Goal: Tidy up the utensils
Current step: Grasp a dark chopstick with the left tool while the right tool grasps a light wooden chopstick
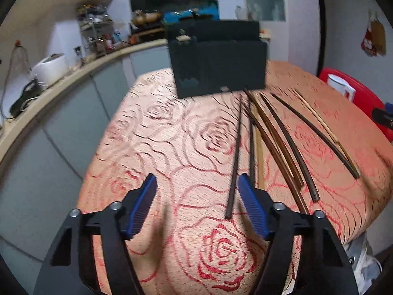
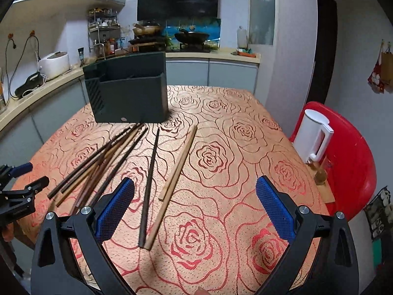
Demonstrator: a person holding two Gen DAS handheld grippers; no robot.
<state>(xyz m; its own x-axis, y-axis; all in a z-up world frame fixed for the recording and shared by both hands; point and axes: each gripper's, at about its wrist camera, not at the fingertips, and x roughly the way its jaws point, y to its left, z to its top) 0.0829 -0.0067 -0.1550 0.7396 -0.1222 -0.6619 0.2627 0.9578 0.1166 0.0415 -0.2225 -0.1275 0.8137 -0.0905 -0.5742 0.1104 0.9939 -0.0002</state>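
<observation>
A table [image 2: 245,113] with a pink cloth full of red roses holds a tall dark green plastic box [image 2: 127,88] at its far side. Many long thin wooden chopsticks [image 2: 103,162] lie flat in front of the box, spread like a fan. One dark chopstick [image 2: 149,184] and one light chopstick [image 2: 176,172] lie apart from the pile. The left tool [image 1: 197,204] is spread open above the cloth, pinching nothing. The right tool [image 2: 195,206] is spread wide, pinching nothing. A white plastic kettle [image 2: 314,135] sits on a red chair [image 2: 353,162].
</observation>
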